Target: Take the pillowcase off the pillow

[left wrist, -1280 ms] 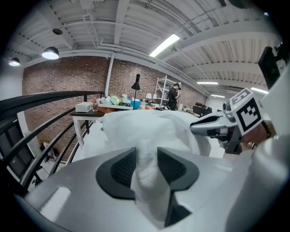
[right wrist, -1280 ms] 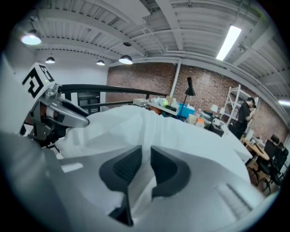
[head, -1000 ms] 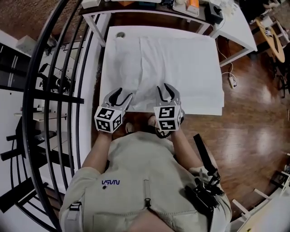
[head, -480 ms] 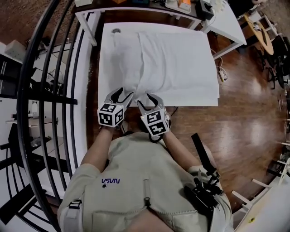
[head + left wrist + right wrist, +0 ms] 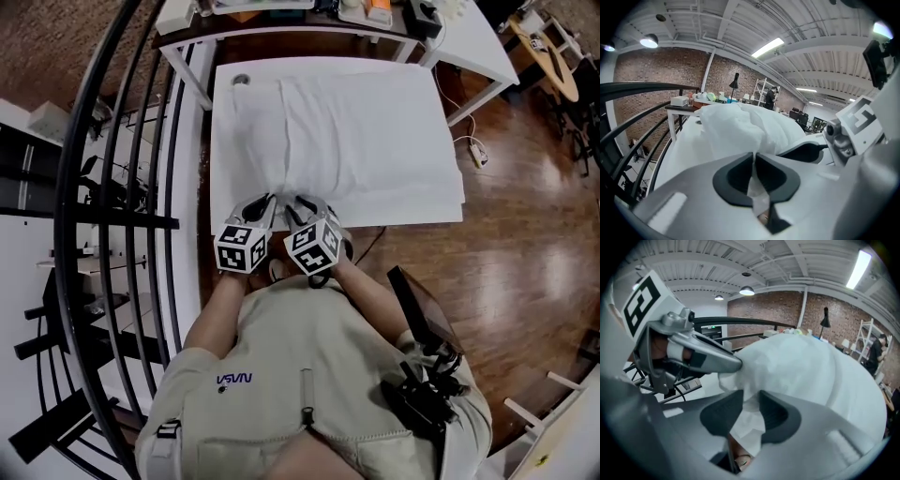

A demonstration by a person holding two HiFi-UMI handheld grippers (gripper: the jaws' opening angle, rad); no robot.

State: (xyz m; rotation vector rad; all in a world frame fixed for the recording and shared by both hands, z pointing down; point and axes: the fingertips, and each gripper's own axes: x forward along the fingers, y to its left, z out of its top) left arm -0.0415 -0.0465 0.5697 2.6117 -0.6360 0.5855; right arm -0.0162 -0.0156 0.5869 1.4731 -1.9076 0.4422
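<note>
A white pillow in its white pillowcase (image 5: 356, 131) lies on the white table (image 5: 228, 178). Both grippers sit side by side at the pillow's near left corner. My left gripper (image 5: 261, 204) has just closed and is shut on a fold of pillowcase (image 5: 736, 126), pinched between its jaws (image 5: 753, 158). My right gripper (image 5: 302, 202) is just to its right. Its jaws (image 5: 751, 398) have just been closing, and a gap still shows between them with bunched pillowcase fabric (image 5: 801, 371) lying in it. The left gripper's finger (image 5: 710, 357) shows at the left of the right gripper view.
A black curved railing (image 5: 122, 187) runs along the table's left side. A cluttered table (image 5: 309, 11) stands behind, and another white table (image 5: 469, 37) at the upper right. A power strip and cable (image 5: 478, 150) lie on the wooden floor to the right.
My right gripper has moved left and down to the pillow's corner, close beside the left one. The left gripper's jaws have closed on the fabric.
</note>
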